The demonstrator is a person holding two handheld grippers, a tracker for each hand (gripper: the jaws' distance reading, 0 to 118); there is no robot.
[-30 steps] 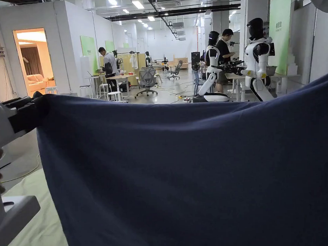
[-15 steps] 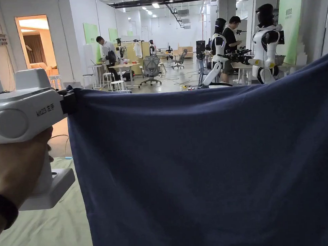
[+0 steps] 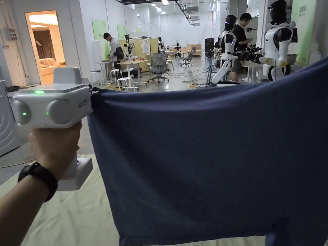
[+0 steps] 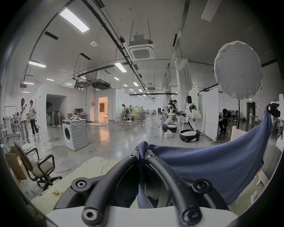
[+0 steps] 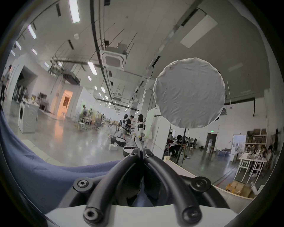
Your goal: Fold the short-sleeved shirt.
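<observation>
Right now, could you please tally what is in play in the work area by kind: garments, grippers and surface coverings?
Garments: 1, the blue shirt, held up spread.
Grippers: 2, the left gripper and the right gripper, each shut on the shirt's upper edge.
Surface coverings: 1, the pale sheet below.
Total: 4.

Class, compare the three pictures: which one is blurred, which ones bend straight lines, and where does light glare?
Head view: sharp and undistorted, the blue shirt crisp. Left gripper view: sharp, but fisheye curves the ceiling lights, with dark corners. Right gripper view: same fisheye, the far room smeared by motion, an orange doorway glow reflected on the glossy floor.
</observation>
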